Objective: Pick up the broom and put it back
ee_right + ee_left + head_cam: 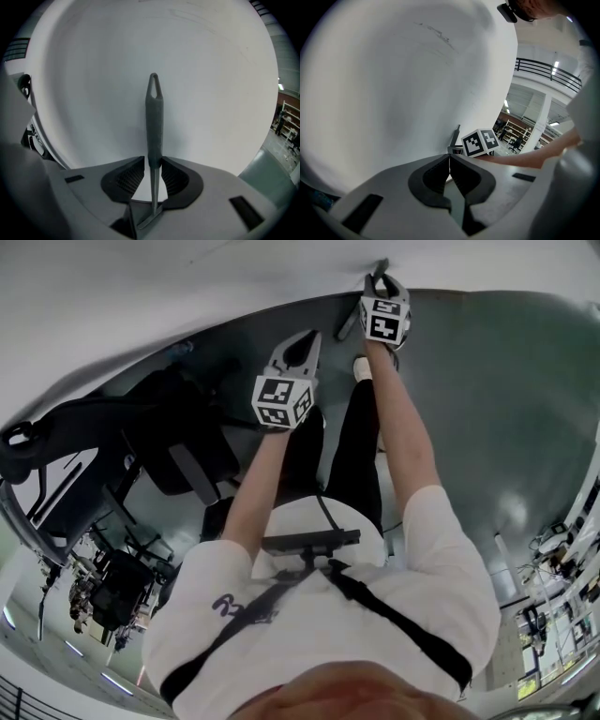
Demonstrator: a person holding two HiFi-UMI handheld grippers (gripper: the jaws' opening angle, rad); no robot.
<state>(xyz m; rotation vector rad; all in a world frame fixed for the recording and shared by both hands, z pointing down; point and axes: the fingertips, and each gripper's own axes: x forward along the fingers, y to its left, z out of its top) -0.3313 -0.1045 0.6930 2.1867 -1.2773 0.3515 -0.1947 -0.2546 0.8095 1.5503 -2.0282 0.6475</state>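
Right tool [153, 163] grips the broom [154, 112] just below its loop end, holding the handle upright near the far wall [220, 70] (probably where it gets leaned back); left tool [450, 164] is closed on nothing, idle to its left

The broom [154, 122] is showing only its grey handle in the right gripper view; its lower end is lying hidden behind the gripper's own body at the bottom centre, and its head is showing in no view. At the top centre of the head view the right gripper [380, 282] is covering most of that handle. The left gripper [450, 158] is hiding the right one's jaws in its own view. The head view's bottom edge is cutting off the person [328, 615], and the shelves [520, 133] at middle right of the left gripper view are appearing too small to read
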